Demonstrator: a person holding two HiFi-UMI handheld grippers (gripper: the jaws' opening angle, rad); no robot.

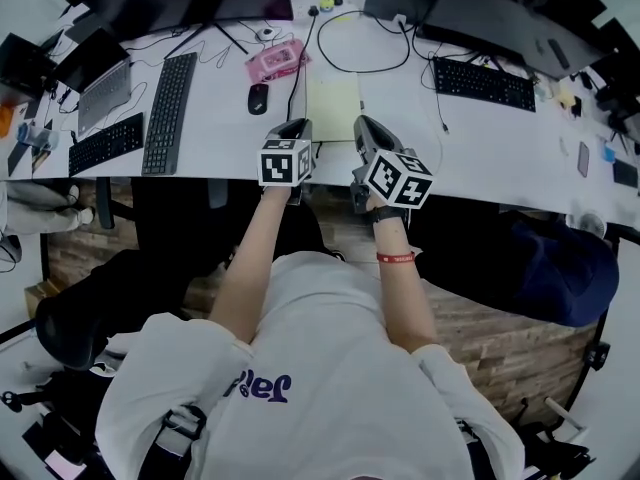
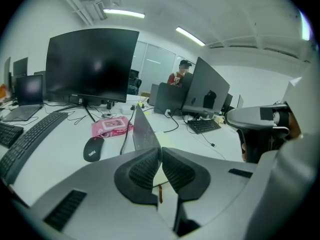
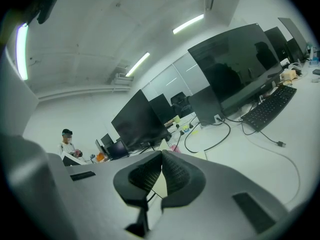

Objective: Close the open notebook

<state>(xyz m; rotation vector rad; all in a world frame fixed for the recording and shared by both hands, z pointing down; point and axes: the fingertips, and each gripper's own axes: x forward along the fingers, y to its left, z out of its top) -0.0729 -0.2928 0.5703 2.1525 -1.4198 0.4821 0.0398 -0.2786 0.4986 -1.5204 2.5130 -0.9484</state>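
Sprawling white desk (image 1: 400,118), notebook (image 1: 333,103); seemingly shared office.

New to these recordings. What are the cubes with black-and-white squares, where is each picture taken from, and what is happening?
No robot here: a person holds a two-jaw gripper in each hand; the marker cubes belong to them. One camera looks down from the person's head, one rides on each gripper. On the white desk lie a black keyboard, a black mouse, a pink packet and an open notebook with pale yellow pages. The left gripper pinches its grey cover, standing on edge. The right gripper is shut, seemingly empty.
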